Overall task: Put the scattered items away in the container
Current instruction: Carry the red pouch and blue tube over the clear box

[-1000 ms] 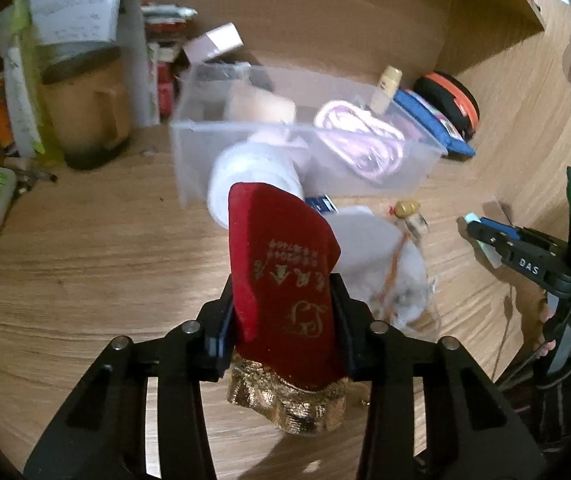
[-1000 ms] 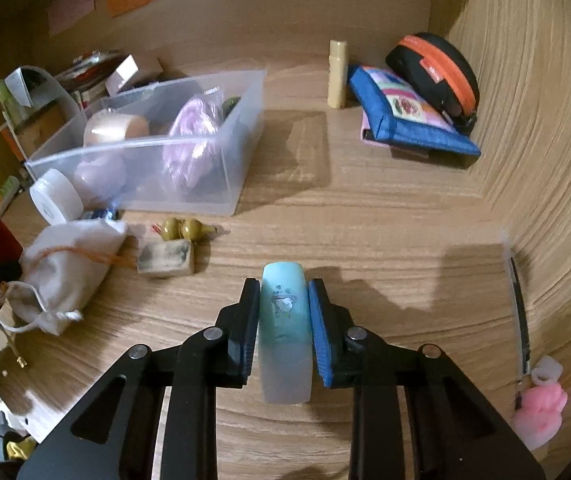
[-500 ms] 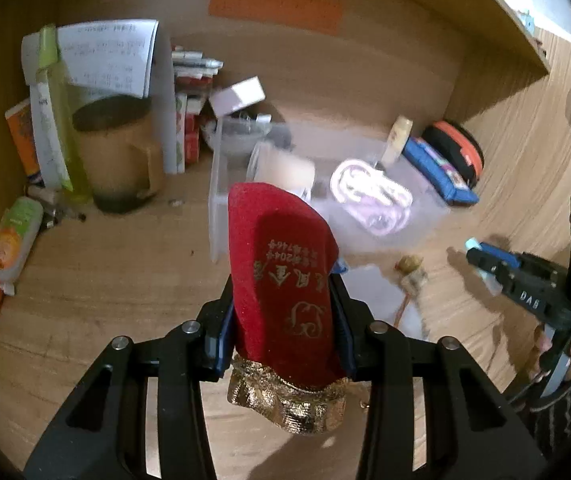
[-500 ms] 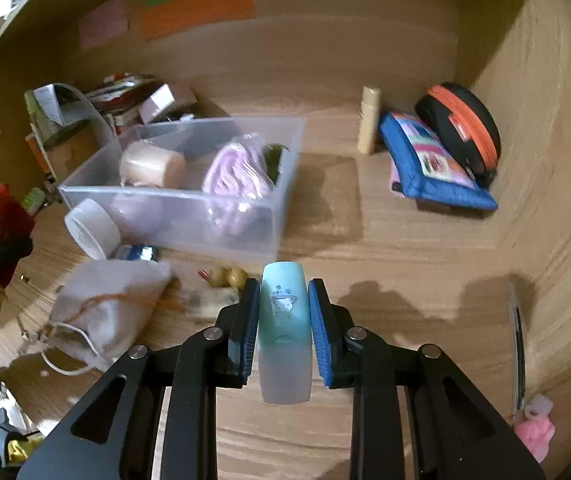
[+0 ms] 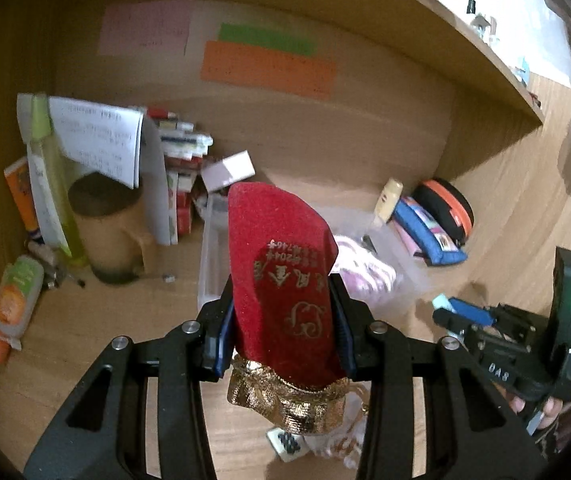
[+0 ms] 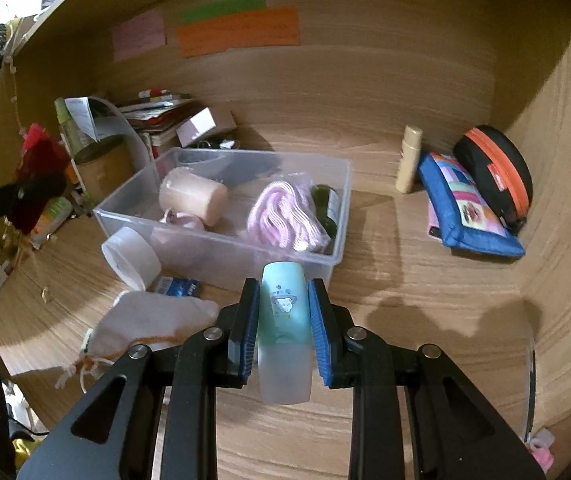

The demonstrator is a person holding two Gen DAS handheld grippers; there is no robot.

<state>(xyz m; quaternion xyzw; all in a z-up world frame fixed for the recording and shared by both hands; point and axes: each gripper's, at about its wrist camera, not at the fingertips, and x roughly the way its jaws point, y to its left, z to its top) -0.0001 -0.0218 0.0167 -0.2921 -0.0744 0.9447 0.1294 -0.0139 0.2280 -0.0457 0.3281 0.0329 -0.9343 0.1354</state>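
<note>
I see a wooden desk surface [image 6: 425,280], walled at back and right. On it: a clear plastic container [image 6: 337,208] near the middle; a white round lid [image 6: 131,258] leaning against its near wall; a small blue packet [image 6: 177,286] just beside that lid; a white drawstring pouch [image 6: 153,320] nearer me. At right rear stand a cream tube [image 6: 409,160], a blue zip pouch [image 6: 469,208] and a black-and-orange case [image 6: 493,172]. At left rear, a brown mug [image 5: 109,228] and stacked boxes [image 5: 183,168].

Red velvet pouch [image 5: 281,296] upright, teal bottle [image 6: 284,320] upright, clear bin [image 6: 221,240] w/ items
</note>
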